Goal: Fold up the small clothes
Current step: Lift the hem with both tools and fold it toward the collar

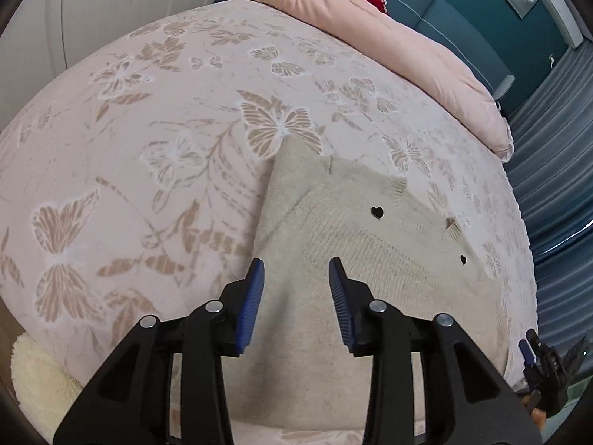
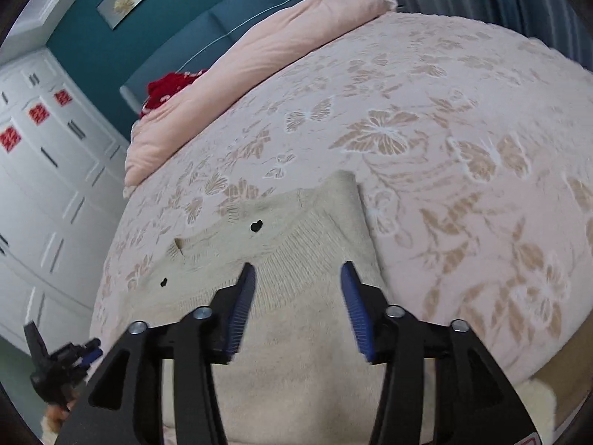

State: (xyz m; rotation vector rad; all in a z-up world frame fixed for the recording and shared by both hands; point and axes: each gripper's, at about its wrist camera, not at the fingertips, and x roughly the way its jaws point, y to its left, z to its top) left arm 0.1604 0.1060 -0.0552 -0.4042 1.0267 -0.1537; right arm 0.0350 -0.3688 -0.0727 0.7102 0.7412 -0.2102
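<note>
Two views differ: only the right wrist shows the white wardrobe, while both show the cream knit sweater with heart cutouts lying on the bed below the left hand-held gripper and right hand-held gripper, jaws apart, gripping nothing.

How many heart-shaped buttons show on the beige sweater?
2 on the beige sweater: a larger heart near the folded upper edge, a smaller one toward the bed's curtain side. More may be folded under.
</note>
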